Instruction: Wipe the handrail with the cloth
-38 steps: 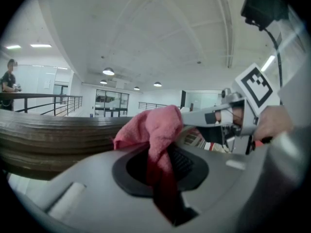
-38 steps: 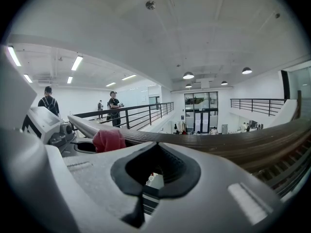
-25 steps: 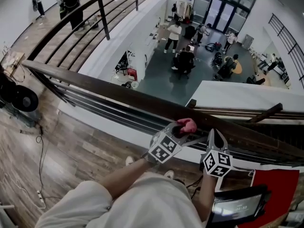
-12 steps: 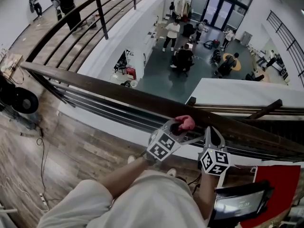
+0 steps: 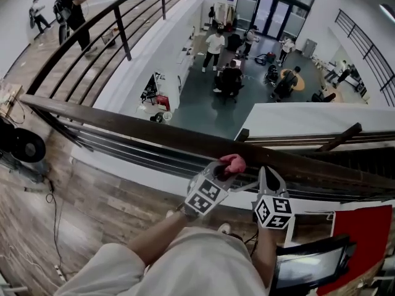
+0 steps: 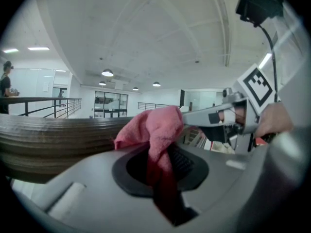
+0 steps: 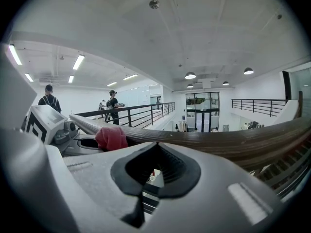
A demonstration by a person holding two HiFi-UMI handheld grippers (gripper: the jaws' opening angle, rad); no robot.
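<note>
The dark wooden handrail (image 5: 142, 125) runs across the head view from the left to the right edge. A pink cloth (image 5: 234, 161) lies bunched on the rail's near side, with my left gripper (image 5: 228, 166) shut on it. In the left gripper view the cloth (image 6: 158, 125) sticks up out of the jaws against the handrail (image 6: 43, 135). My right gripper (image 5: 266, 177) sits just to the right, at the rail, its jaws shut with nothing between them. The right gripper view shows the handrail (image 7: 233, 140) ahead and the cloth (image 7: 112, 138) at the left.
Black metal bars (image 5: 136, 150) run under the rail. Beyond it is a drop to a lower floor with several people (image 5: 228, 76). A red mat (image 5: 364, 239) and a screen (image 5: 308, 267) lie at the bottom right. Cables and a black round device (image 5: 24, 143) are on the wood floor at the left.
The head view has drifted slightly. Both grippers and the cloth keep nearly the same place on the rail.
</note>
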